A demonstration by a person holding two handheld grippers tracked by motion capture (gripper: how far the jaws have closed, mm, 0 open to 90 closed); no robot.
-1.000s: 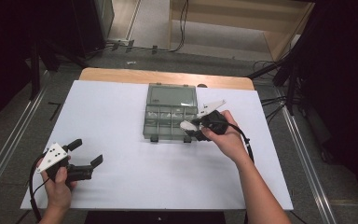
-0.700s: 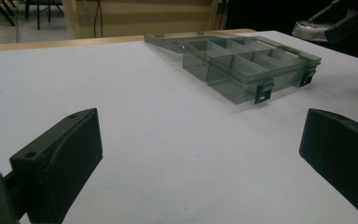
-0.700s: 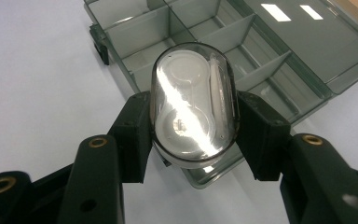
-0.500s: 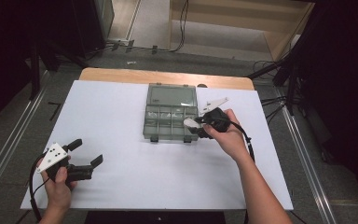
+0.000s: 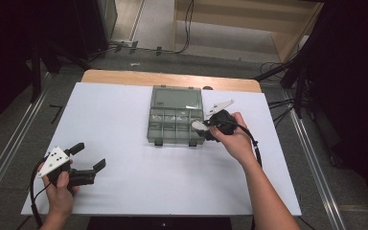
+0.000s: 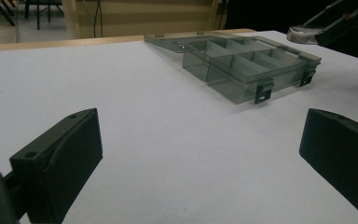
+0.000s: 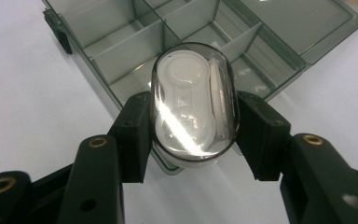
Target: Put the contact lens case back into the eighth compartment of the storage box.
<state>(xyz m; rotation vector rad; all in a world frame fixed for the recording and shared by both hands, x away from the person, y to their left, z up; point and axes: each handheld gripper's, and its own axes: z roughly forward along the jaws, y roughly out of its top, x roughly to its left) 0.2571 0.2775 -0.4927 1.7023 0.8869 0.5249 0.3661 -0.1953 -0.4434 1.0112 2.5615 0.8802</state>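
Clear oval plastic capsule w/ white insert [image 7: 193,102] is clamped in right gripper [image 7: 193,133] above near-right corner of smoke-grey transparent compartment box [image 5: 175,122]; jaws should be kept square, capsule lowered centred betw. dividers, released low; left gripper [image 5: 87,160], jaws apart, well clear of box.

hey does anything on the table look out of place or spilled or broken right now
Nothing stands out. The grey compartment box sits flat on the white table with its lid open, and the compartments in view look empty. The right hand-held gripper is clamped squarely on a clear oval case over the box's corner. The left hand-held gripper is open.
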